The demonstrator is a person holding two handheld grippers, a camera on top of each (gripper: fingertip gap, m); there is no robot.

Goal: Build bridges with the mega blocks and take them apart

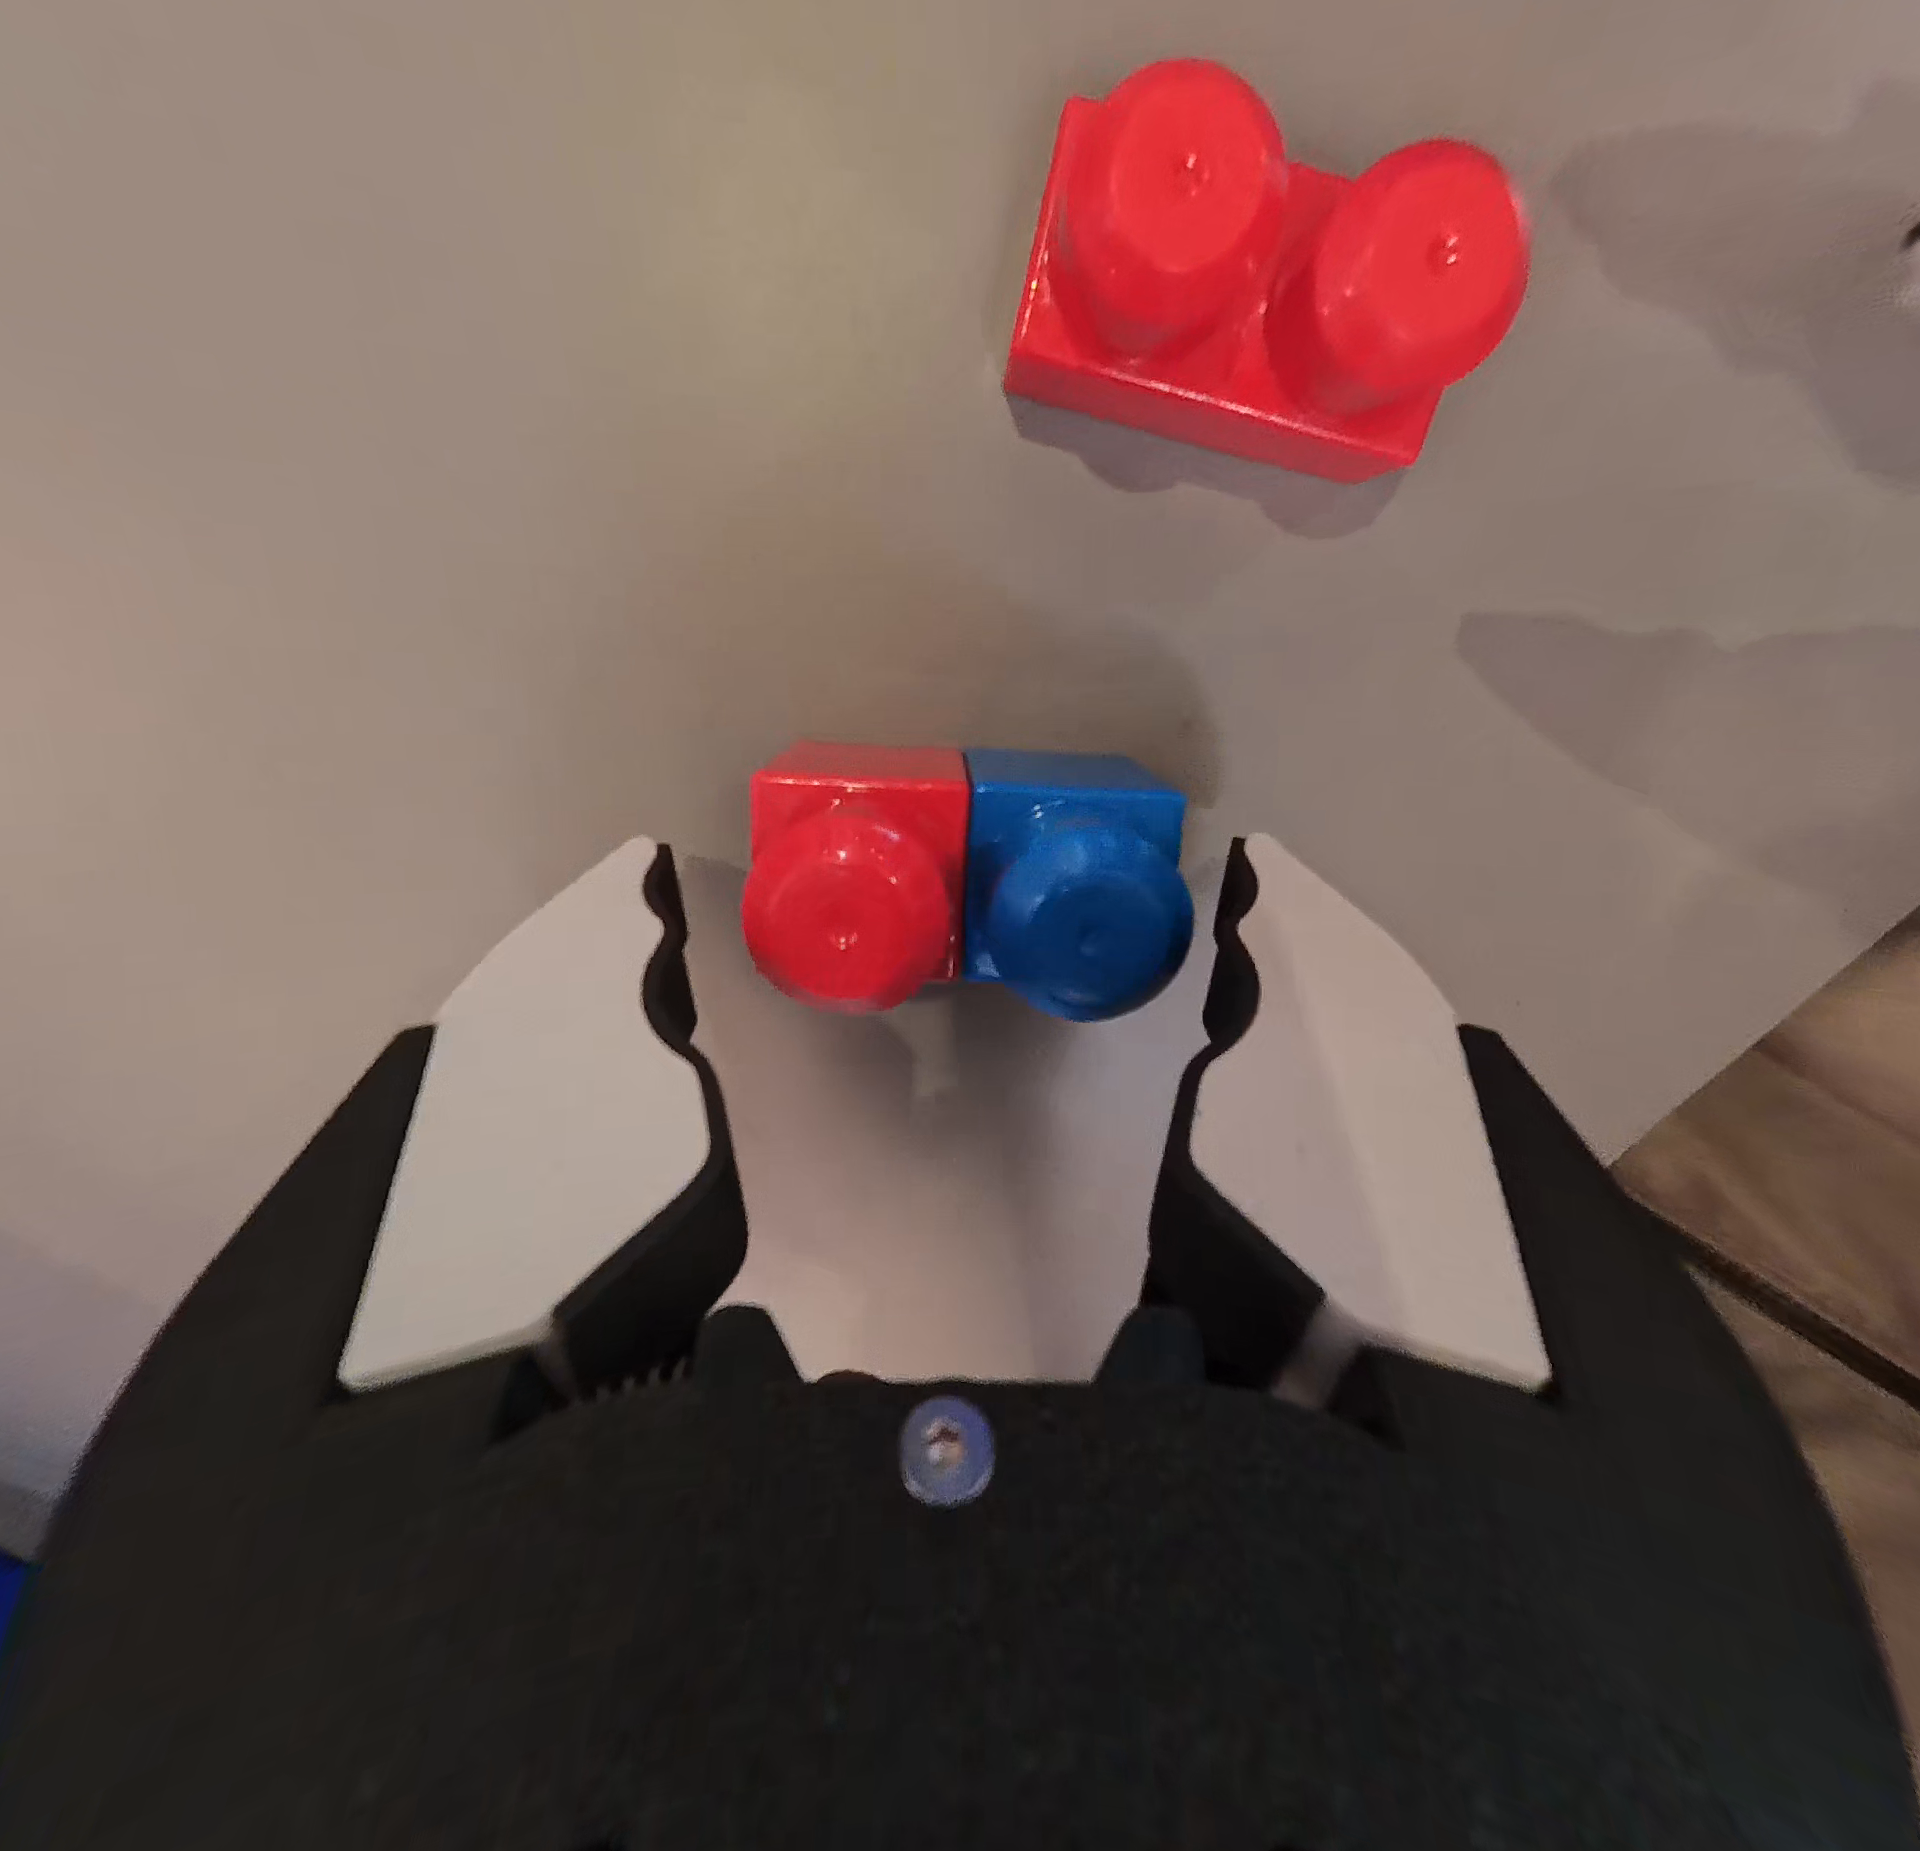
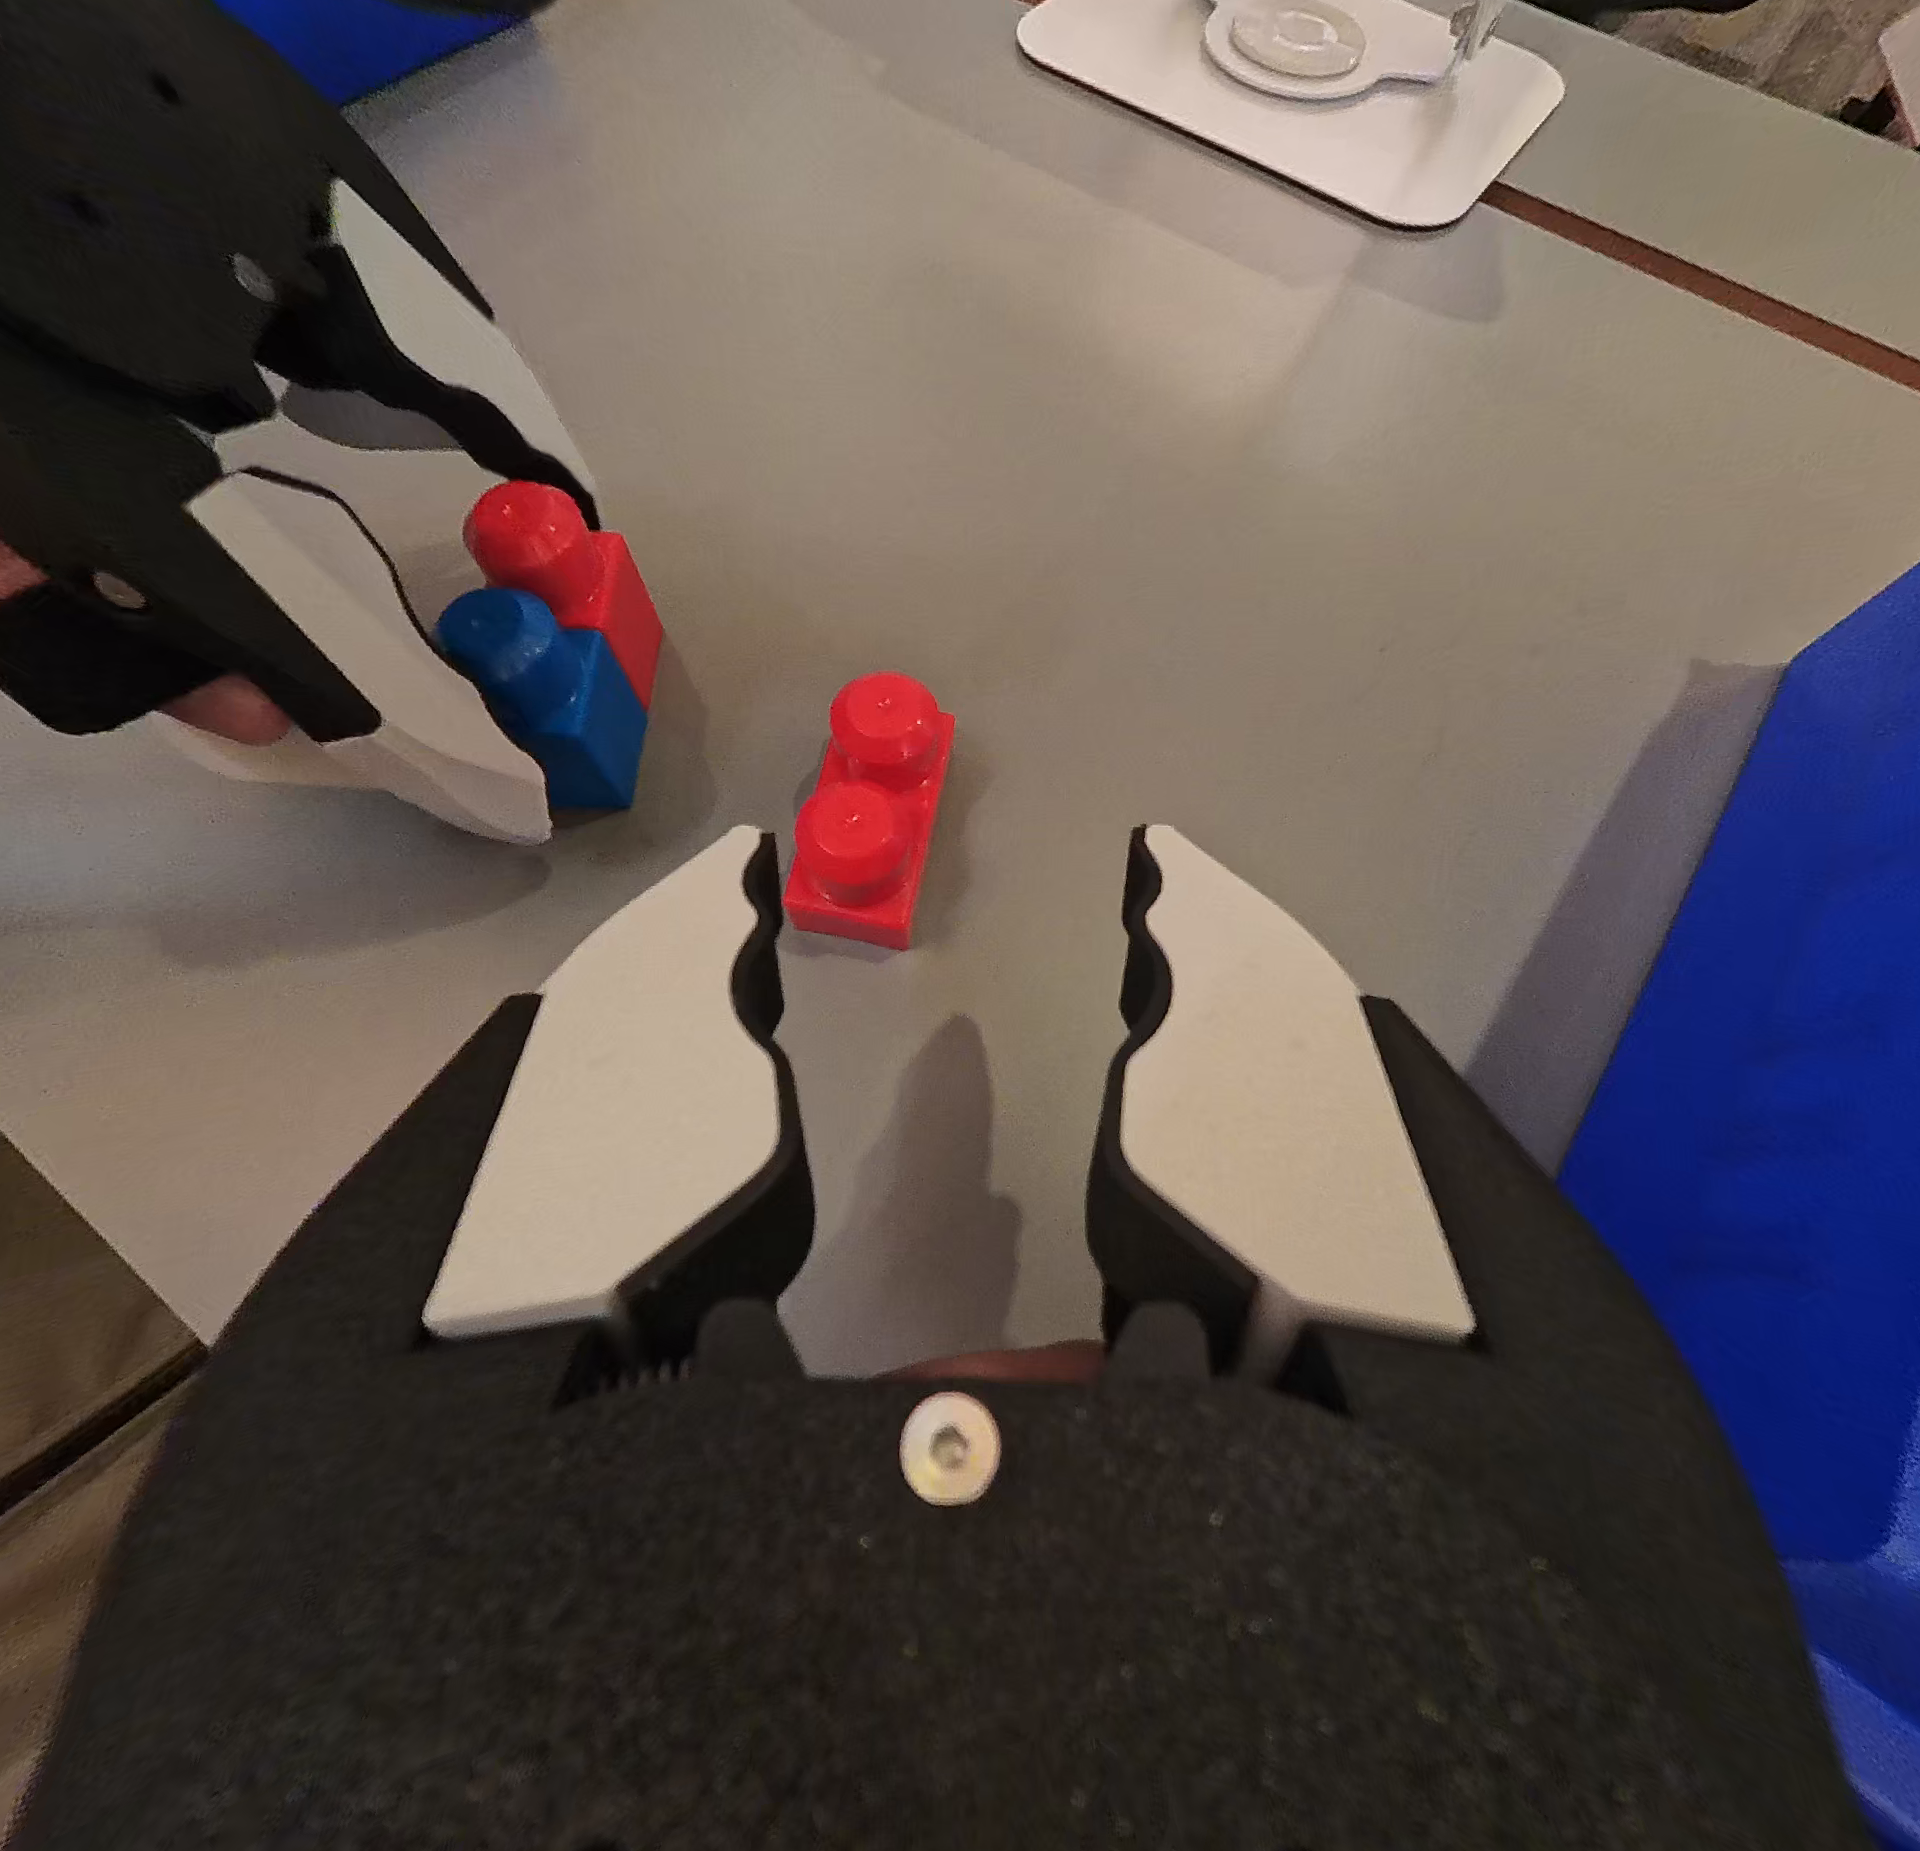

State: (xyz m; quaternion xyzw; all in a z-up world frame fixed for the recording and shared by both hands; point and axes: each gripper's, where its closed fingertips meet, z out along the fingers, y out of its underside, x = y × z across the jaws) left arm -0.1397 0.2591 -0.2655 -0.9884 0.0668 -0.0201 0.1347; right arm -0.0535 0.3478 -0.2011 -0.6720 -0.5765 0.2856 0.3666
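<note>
A plain grey tabletop (image 2: 1143, 554) carries the blocks. Nearest, the right tongs (image 2: 951, 840) are held apart just short of the flat red two-stud block (image 2: 868, 835). Farther left, the left tongs (image 1: 951, 851) are spread around the small red block (image 1: 852, 866) and blue block (image 1: 1075, 876), which touch. Judged: the pillars are being gathered; closing on them comes next.

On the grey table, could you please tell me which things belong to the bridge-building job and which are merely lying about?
Belonging to the job:
- small red block
- small blue block, touching the red one side by side
- flat red two-stud block, standing apart
- left gripper, open around the pair
- right gripper, open

Merely lying about:
- white stand base at the far edge
</note>
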